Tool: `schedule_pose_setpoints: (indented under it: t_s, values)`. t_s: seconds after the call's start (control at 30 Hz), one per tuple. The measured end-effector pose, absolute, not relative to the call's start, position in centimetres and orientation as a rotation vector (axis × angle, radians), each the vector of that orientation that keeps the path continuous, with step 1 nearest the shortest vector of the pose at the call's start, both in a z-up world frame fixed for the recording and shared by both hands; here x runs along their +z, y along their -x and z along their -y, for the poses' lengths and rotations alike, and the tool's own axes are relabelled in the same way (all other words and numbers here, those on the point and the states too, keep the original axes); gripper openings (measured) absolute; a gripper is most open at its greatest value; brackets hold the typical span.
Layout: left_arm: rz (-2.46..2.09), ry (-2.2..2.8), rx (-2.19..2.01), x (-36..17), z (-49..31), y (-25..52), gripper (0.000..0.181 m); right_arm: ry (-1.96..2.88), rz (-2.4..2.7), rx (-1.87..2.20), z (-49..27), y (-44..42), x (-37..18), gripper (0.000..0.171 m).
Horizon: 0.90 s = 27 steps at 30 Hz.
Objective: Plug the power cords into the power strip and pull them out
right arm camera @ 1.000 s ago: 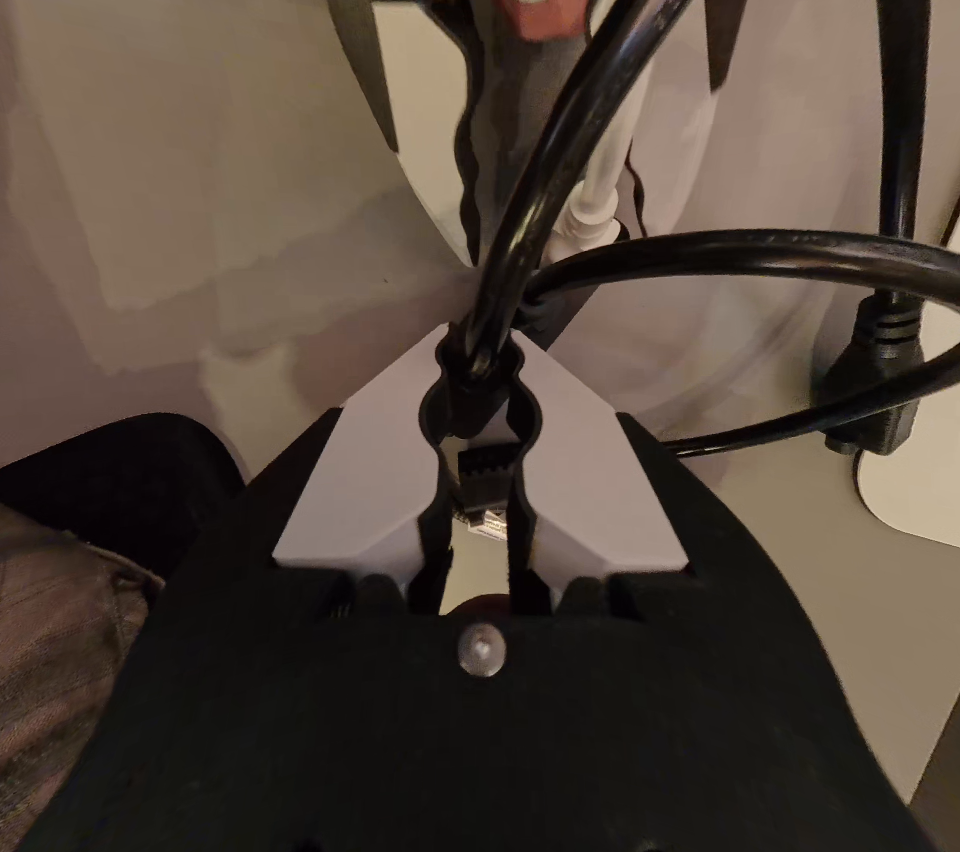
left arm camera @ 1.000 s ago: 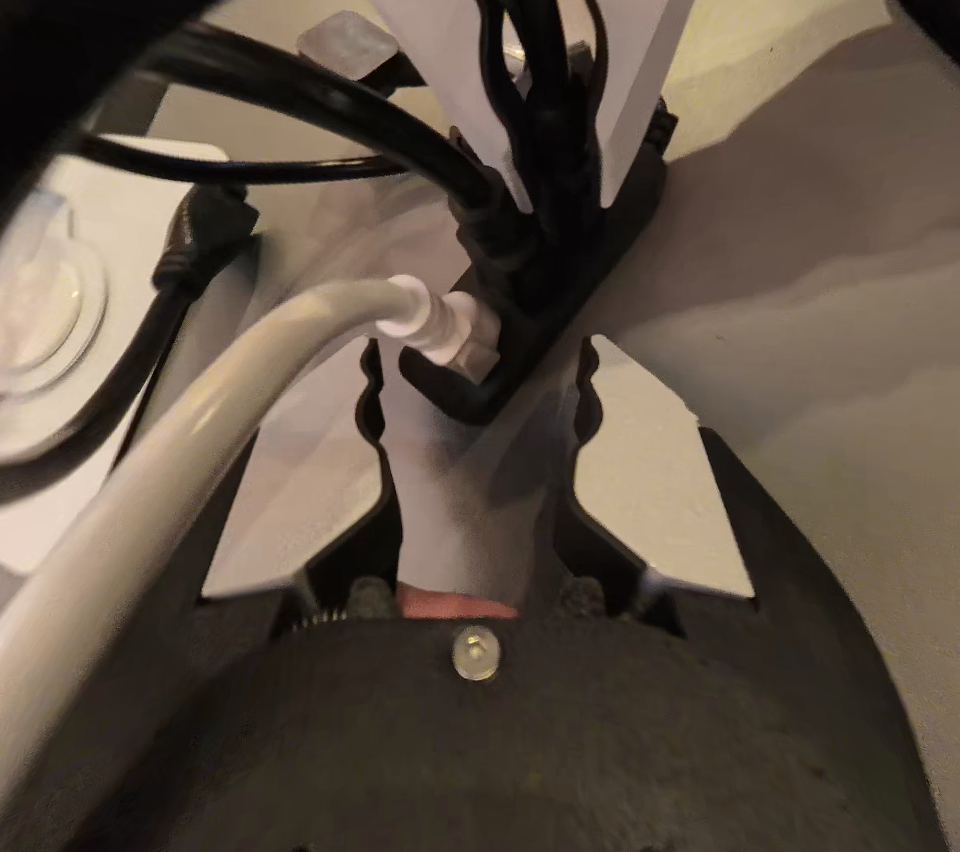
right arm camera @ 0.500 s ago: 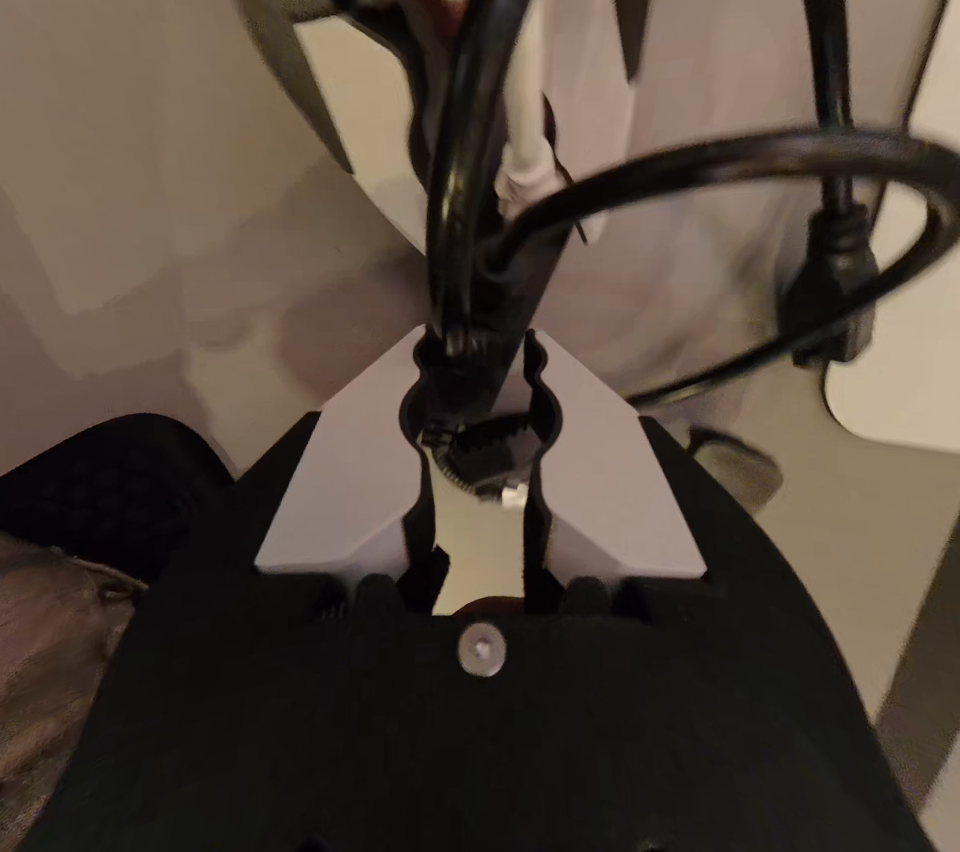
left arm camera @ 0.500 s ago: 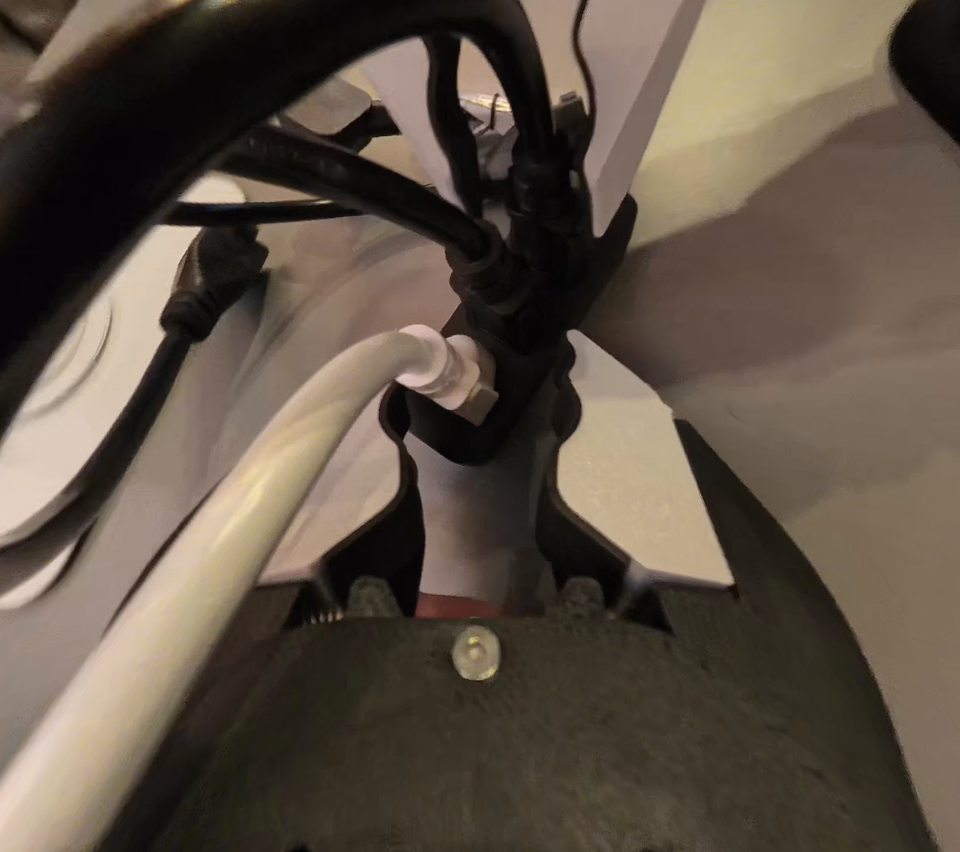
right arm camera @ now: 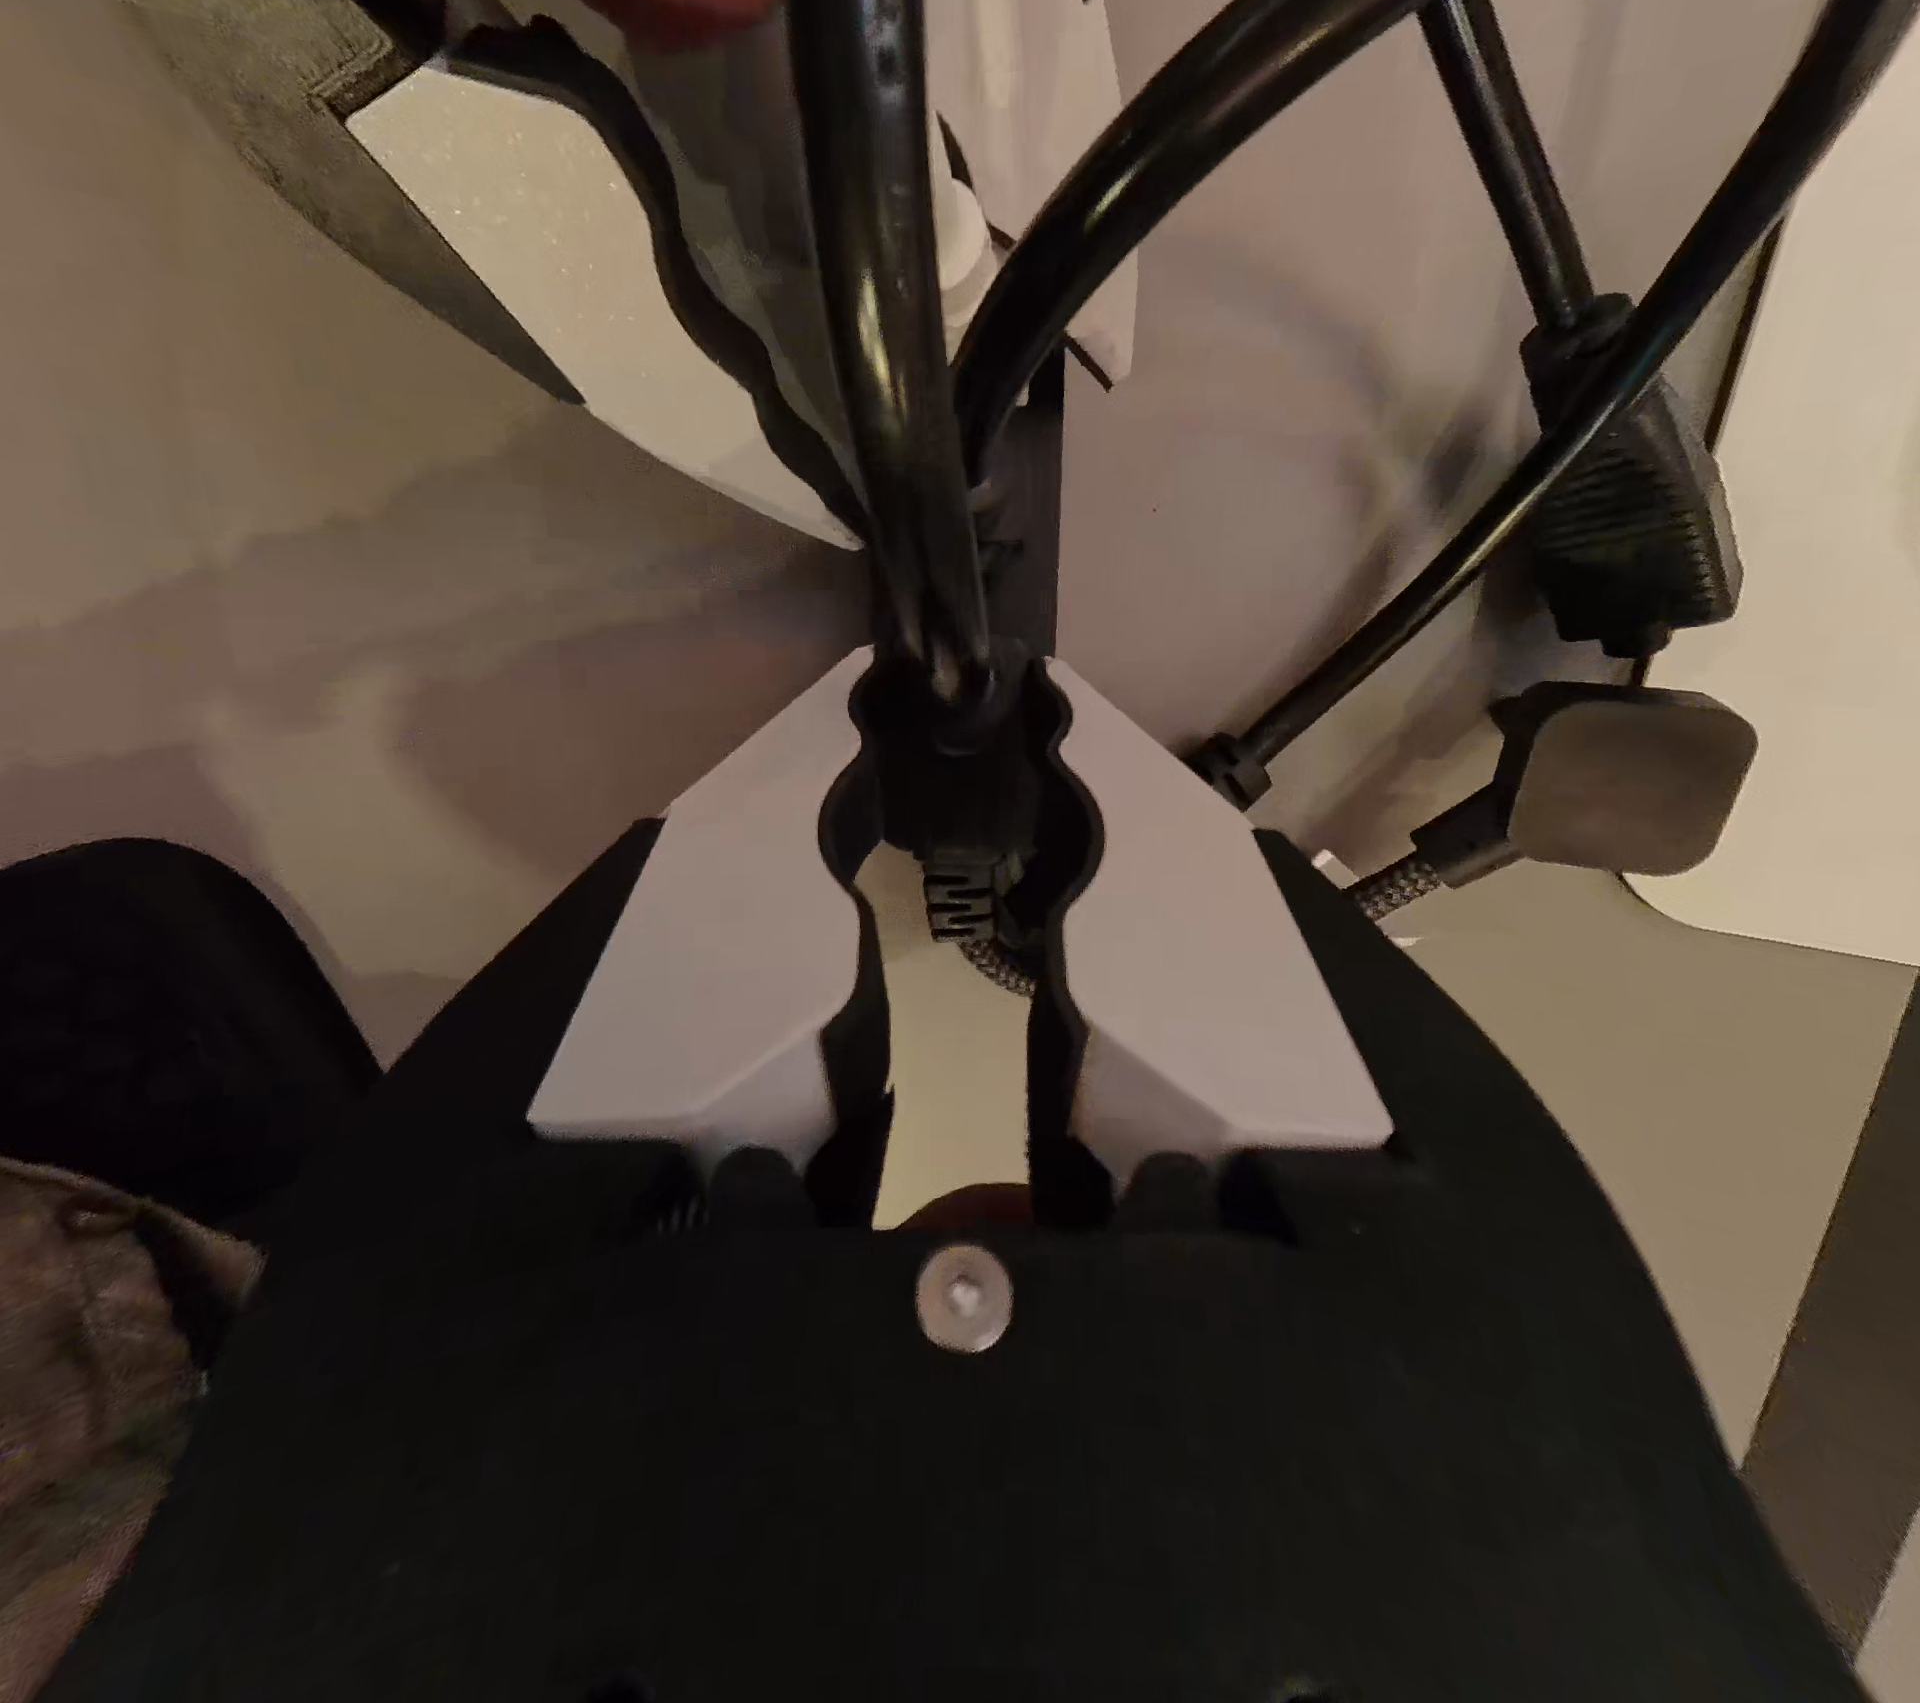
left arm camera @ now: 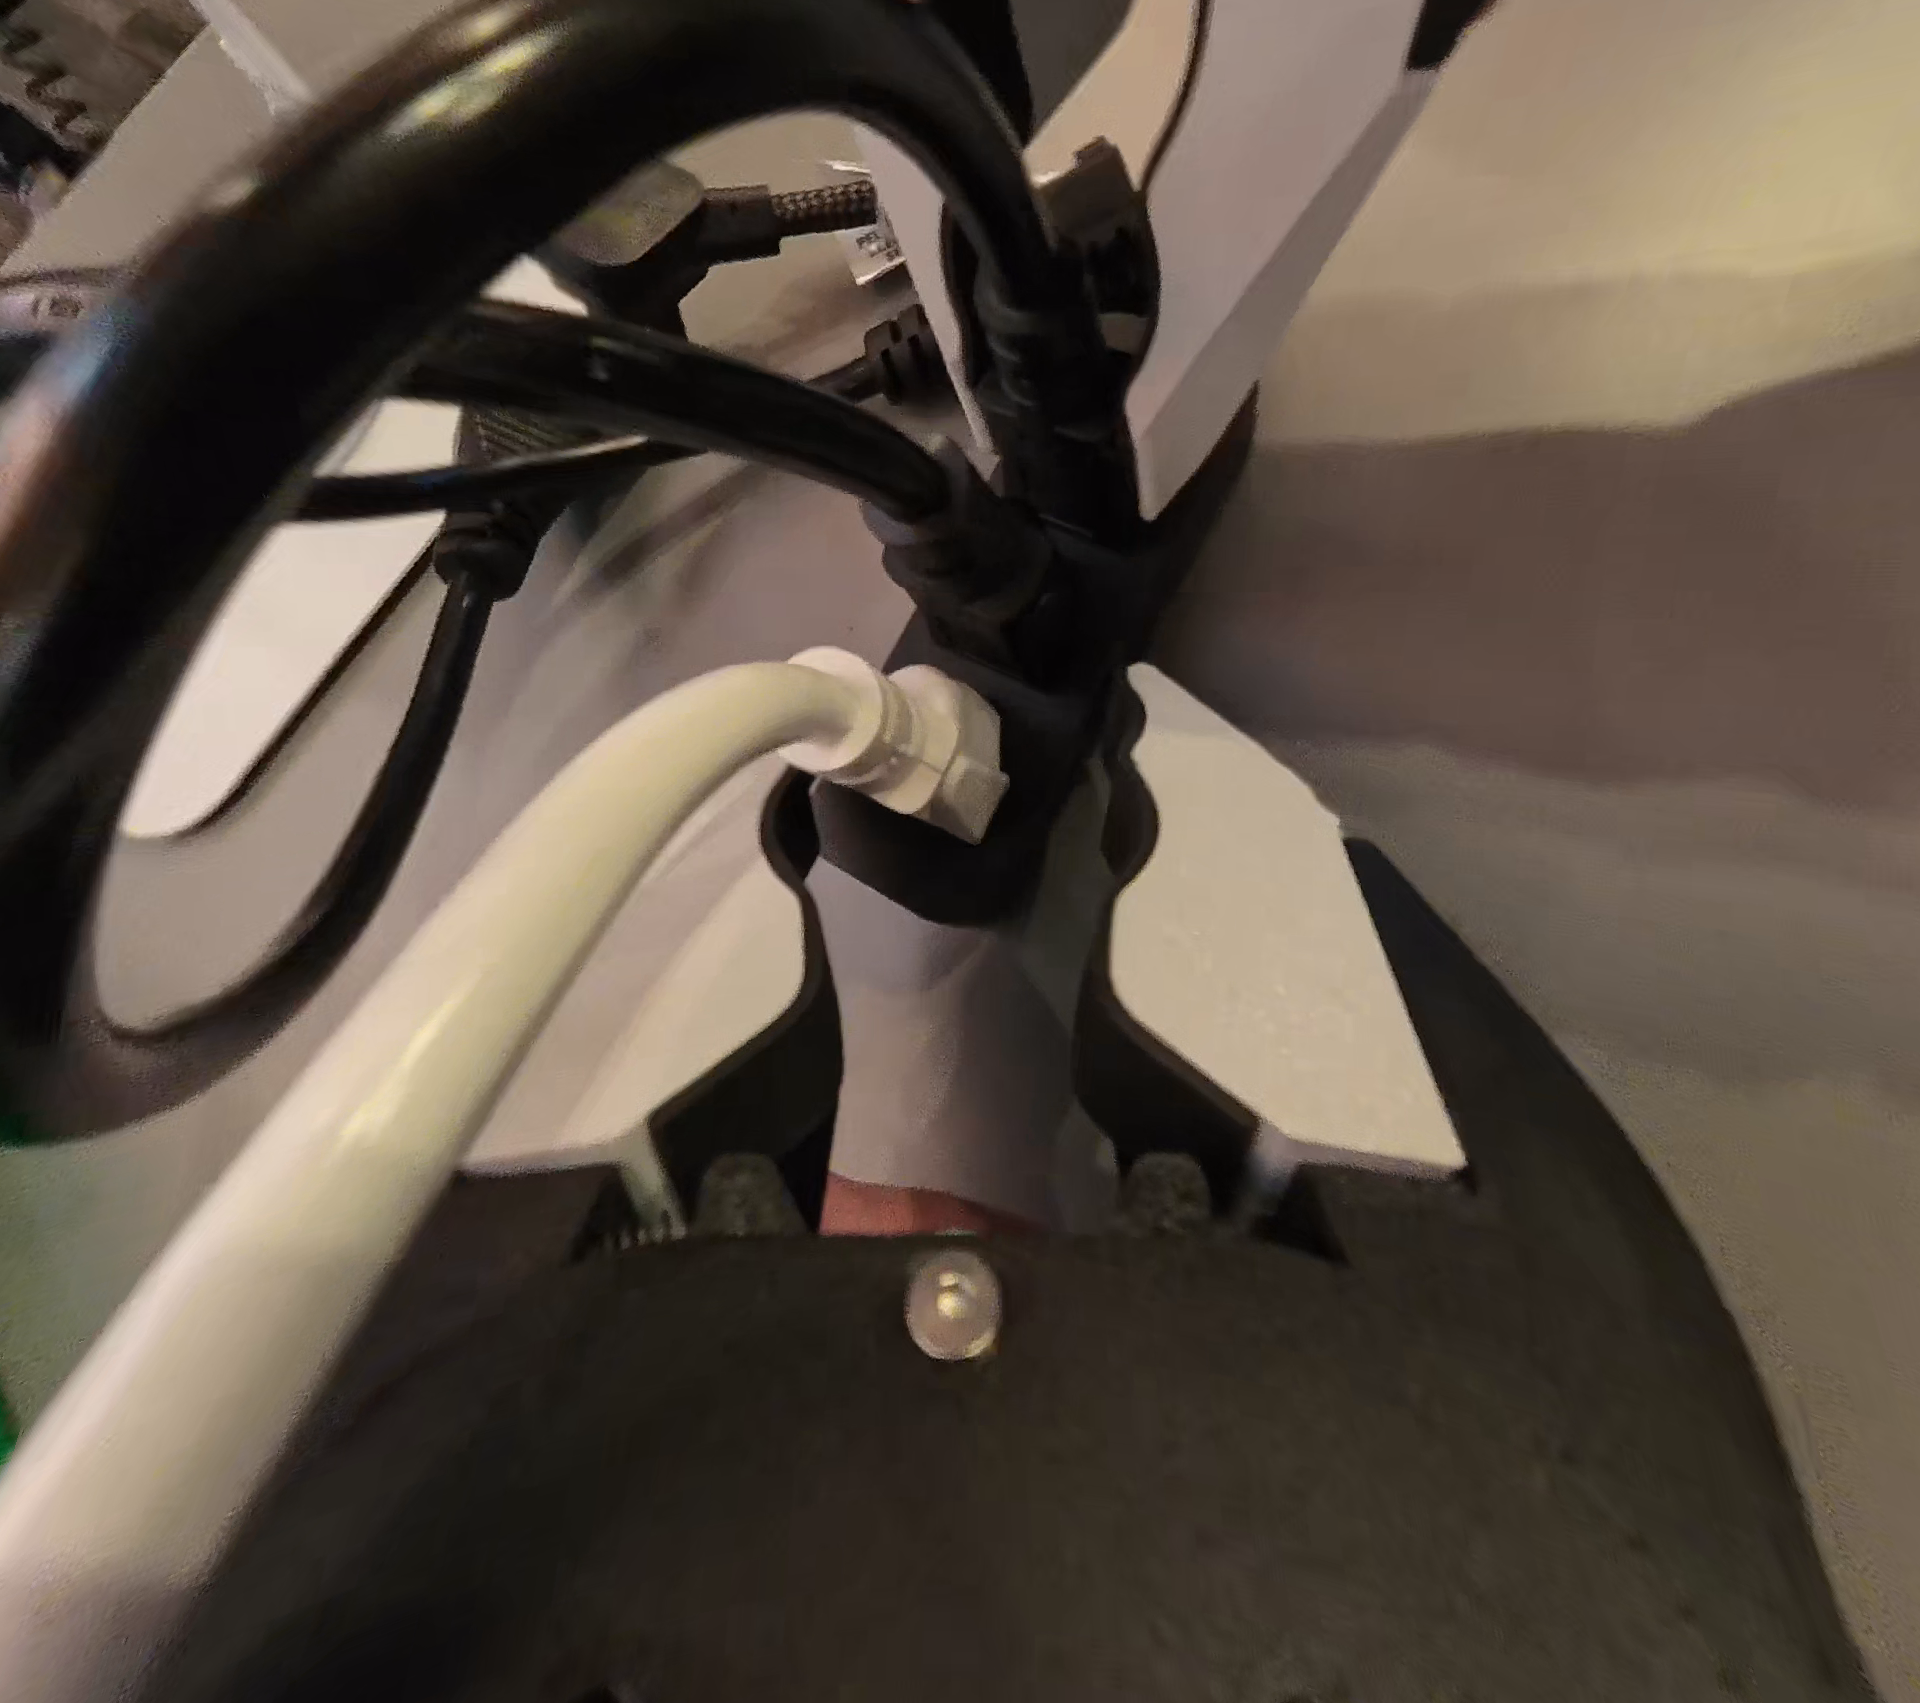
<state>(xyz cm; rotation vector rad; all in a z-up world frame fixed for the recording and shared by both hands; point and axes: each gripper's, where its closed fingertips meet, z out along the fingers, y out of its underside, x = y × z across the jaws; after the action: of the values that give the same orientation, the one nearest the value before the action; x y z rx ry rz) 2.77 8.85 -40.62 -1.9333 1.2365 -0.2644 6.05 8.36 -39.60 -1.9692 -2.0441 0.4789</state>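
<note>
A black power strip lies on a pale surface. My left gripper is shut on its near end. A white plug with a thick white cord sits in the nearest socket. Black plugs with thick black cords sit in the sockets behind it. In the right wrist view my right gripper is shut on a black plug at the strip's other end. That plug's cord arches up and away. The socket under the plug is hidden.
A loose black plug and a grey square adapter with a braided cable lie to the right on a white board. Black cords loop over the strip. Dark cloth lies at the lower left. Left and right tips are no more than a few centimetres apart.
My left gripper has moved forward and shut on the strip's near end. My right gripper has kept hold of the black plug while its view swung round.
</note>
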Motion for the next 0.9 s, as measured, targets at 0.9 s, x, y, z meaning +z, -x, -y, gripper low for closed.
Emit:
schedule_pose_setpoints:
  t_s: [0.9]
  values:
    - [-1.679, 1.669, -0.837, -40.1, -9.3, -3.7, 0.062, 1.910, 2.040, 0.525, -8.3, -5.2, -39.5, 0.022]
